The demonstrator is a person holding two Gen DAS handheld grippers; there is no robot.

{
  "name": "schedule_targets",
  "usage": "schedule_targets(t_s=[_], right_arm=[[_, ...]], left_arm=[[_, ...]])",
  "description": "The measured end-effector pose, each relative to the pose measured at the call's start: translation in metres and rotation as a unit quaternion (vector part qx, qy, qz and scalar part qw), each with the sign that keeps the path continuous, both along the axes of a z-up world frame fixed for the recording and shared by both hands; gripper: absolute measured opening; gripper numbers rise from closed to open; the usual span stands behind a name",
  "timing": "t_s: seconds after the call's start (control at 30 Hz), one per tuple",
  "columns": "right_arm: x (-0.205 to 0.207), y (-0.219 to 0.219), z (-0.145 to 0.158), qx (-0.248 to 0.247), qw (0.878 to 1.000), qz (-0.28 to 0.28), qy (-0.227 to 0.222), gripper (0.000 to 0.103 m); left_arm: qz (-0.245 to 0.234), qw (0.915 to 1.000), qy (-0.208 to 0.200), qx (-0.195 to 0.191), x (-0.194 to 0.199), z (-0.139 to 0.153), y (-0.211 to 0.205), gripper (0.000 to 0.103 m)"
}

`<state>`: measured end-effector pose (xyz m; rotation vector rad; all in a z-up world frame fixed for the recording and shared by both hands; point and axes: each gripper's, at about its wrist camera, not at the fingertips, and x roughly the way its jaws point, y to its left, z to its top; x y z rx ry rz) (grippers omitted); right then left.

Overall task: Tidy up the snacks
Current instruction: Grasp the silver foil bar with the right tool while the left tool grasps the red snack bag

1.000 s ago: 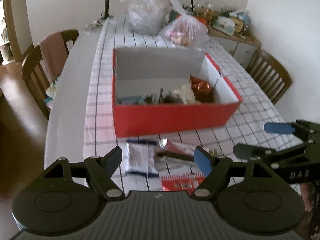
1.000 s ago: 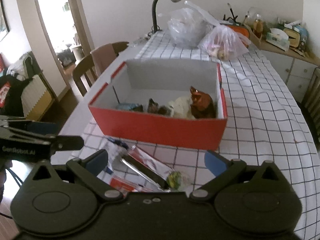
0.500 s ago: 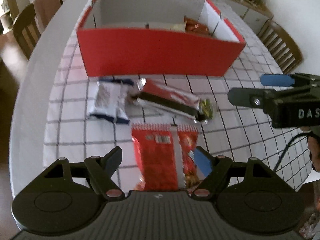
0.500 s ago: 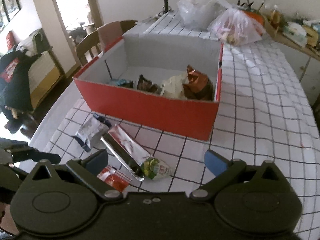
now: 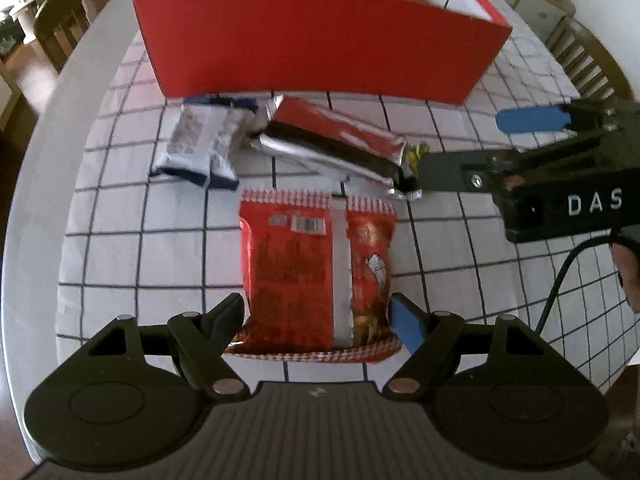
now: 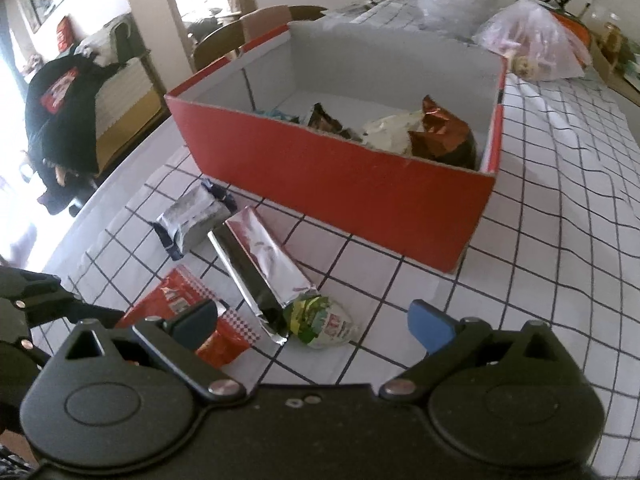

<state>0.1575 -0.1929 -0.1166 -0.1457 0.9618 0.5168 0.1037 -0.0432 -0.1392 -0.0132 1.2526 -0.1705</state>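
While some snacks are already laid in the box (image 6: 360, 184), four are left on the table (image 6: 560, 184), and both claws (image 5: 316, 320) (image 6: 312, 320) are held spread.

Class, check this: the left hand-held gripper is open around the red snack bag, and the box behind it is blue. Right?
Not quite. The box is red, as the left wrist view shows. The left hand-held gripper is indeed open around the red snack bag.
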Motion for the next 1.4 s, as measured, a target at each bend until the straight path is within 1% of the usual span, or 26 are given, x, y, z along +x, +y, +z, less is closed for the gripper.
schedule_targets(t_s=[0.13,0.17,0.27,0.37,0.4,0.43,0.57,0.6,0.67,0.73,0.8,0.93,0.97,1.03,1.13,1.4], right_arm=[[0.006,0.009,-0.008,-0.015,1.000,0.022,0.000,0.098],[0.007,0.013,-0.010,-0.021,0.999,0.028,-0.002,0.097],[0.013,0.024,-0.018,-0.036,0.999,0.041,-0.006,0.092],[0.019,0.034,-0.024,-0.043,0.998,0.052,-0.007,0.089],[0.022,0.038,-0.026,-0.046,0.997,0.054,-0.008,0.086],[0.024,0.041,-0.028,-0.050,0.997,0.059,-0.008,0.084],[0.028,0.052,-0.034,-0.061,0.995,0.075,-0.012,0.079],[0.028,0.055,-0.035,-0.065,0.995,0.081,-0.013,0.077],[0.028,0.060,-0.038,-0.071,0.993,0.088,-0.016,0.075],[0.028,0.063,-0.040,-0.075,0.992,0.095,-0.016,0.069],[0.027,0.065,-0.040,-0.076,0.992,0.101,-0.017,0.066],[0.027,0.067,-0.036,-0.069,0.992,0.105,-0.014,0.051],[0.026,0.067,-0.035,-0.070,0.992,0.106,-0.015,0.050],[0.024,0.067,-0.034,-0.070,0.992,0.107,-0.014,0.045],[0.023,0.066,-0.031,-0.067,0.993,0.094,-0.013,0.042],[0.015,0.059,-0.018,-0.045,0.998,0.046,-0.007,0.041]], left_arm=[[0.010,0.9999,0.008,0.001,0.002,-0.007,-0.001,0.079],[0.012,0.9999,0.009,0.001,0.003,-0.009,-0.001,0.082],[0.010,0.9999,0.003,0.006,0.003,-0.010,-0.005,0.086],[0.006,0.9999,-0.004,0.015,0.002,-0.010,-0.010,0.087],[0.006,0.9998,-0.007,0.016,0.002,-0.010,-0.010,0.087],[0.007,0.9998,-0.008,0.018,0.001,-0.010,-0.011,0.086],[0.001,0.9993,-0.016,0.034,-0.002,-0.011,-0.013,0.085],[-0.001,0.9991,-0.019,0.039,-0.003,-0.011,-0.014,0.084],[-0.004,0.9987,-0.025,0.045,-0.005,-0.010,-0.015,0.079],[-0.005,0.9987,-0.028,0.042,-0.005,-0.009,-0.014,0.076],[-0.004,0.9988,-0.030,0.039,-0.005,-0.008,-0.012,0.073],[-0.004,0.9990,-0.030,0.033,-0.007,-0.006,-0.010,0.067],[-0.004,0.9991,-0.030,0.030,-0.007,-0.006,-0.008,0.066],[-0.003,0.9994,-0.029,0.020,-0.006,-0.005,-0.004,0.065],[0.002,0.9996,-0.027,0.011,-0.005,-0.005,0.004,0.065],[0.001,0.9994,-0.033,-0.014,-0.003,0.005,0.027,0.065]])
